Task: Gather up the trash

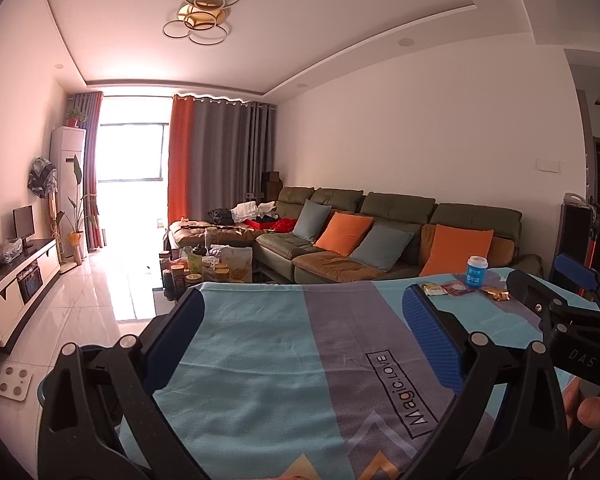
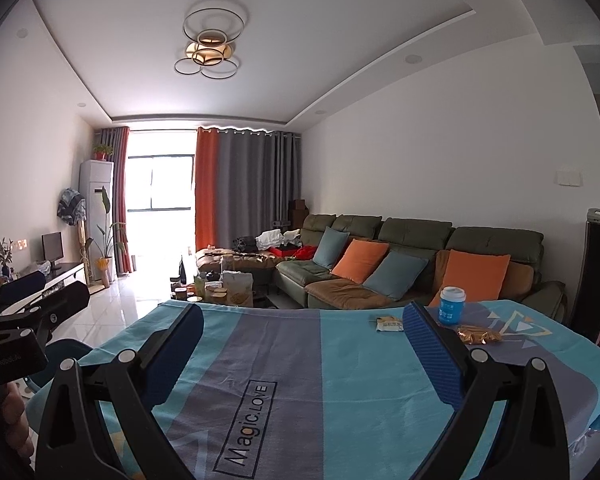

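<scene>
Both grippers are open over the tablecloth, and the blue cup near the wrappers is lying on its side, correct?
Not quite: the blue cup stands upright, as the right wrist view shows. The rest holds: left gripper and right gripper are open over the tablecloth, wrappers nearby.

the left gripper [image 1: 304, 338] is built of matte black plastic: two angular linkage arms with triangular cut-outs run forward on each side, joined at round silver pivot pins, and each ends in a long flat finger. the fingers [image 1: 434, 344] carry blue pads with a fine ribbed diagonal texture; the far one looks darker navy in shadow. the right gripper [image 2: 302, 350] has the same make: black linkages, silver pins, blue textured fingers [image 2: 432, 354]. seen from the left wrist camera, its black body bears pale letters "das" and small screws. from the right wrist camera, the left unit's black block shows faint pale lettering, too blurred to read. part of a hand [image 1: 592, 412] shows at the edge; no sleeve can be made out.
</scene>
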`<state>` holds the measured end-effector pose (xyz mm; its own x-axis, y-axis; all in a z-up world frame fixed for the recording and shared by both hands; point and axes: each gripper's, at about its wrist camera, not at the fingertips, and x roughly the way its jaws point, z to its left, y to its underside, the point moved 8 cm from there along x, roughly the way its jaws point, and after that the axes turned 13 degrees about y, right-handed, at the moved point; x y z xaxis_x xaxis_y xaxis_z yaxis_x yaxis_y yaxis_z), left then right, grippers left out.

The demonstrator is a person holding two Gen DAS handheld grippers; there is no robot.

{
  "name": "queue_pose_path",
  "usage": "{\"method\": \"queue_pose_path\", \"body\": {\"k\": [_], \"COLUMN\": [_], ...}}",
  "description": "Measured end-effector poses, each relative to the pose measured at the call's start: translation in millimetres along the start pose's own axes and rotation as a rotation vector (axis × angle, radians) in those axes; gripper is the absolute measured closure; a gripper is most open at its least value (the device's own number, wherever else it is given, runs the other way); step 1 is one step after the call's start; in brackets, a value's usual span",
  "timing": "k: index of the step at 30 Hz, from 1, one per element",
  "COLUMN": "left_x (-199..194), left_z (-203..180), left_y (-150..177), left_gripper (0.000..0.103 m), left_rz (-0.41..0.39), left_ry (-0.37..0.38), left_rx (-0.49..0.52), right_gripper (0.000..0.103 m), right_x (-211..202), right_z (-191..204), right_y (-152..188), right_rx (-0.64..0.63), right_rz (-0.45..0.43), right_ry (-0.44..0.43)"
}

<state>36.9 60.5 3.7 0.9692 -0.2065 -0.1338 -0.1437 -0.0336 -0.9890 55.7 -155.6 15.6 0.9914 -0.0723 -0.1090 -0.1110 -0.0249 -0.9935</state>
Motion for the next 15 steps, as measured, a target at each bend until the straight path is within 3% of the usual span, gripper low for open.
{"method": "queue_pose_path", "body": {"k": [15], "left_x": [1.5], "left_z": [-2.9], "left_y": [1.7], "left_gripper": [0.005], "left_rz": [0.015], "left_ry": [0.013], "left_rx": [0.003], "right_gripper": [0.007], "right_x": [-0.3], "right_z": [4.3], "right_y": [3.0], "right_rx": [-0.009], "right_rz": [0.013], "right_ry": [-0.018]}}
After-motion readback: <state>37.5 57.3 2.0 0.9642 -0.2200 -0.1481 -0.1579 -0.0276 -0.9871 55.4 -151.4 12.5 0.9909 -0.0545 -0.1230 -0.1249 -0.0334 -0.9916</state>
